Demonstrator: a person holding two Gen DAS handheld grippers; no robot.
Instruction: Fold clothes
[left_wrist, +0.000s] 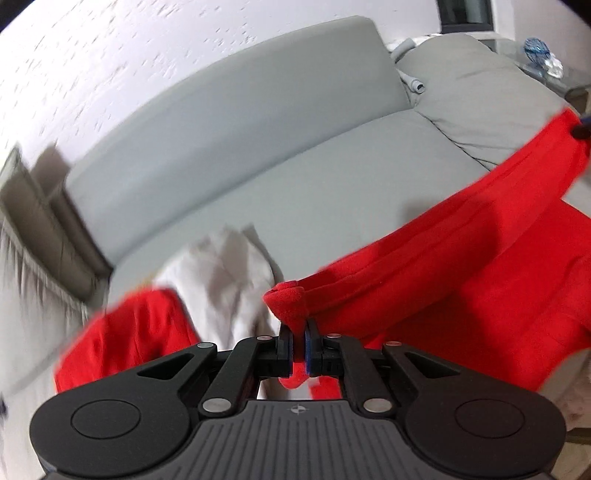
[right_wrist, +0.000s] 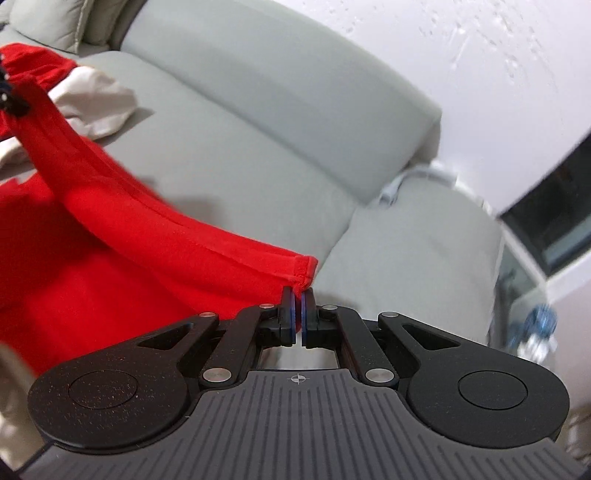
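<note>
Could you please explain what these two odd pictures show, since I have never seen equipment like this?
Each picture comes from a wide-angle camera mounted on a hand-held gripper, looking forward along its two black fingers; a person carries one in each hand. One view shows the left gripper, the other the right gripper. Both are shut on the hem of one red garment, stretched between them over a grey sofa. A white garment lies crumpled on the seat, with another red piece beside it; whether that belongs to the held garment is unclear.

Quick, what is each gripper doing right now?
Left gripper: jaws shut on a bunched corner of the red cloth garment.
Right gripper: jaws shut on the garment's hemmed corner.
</note>
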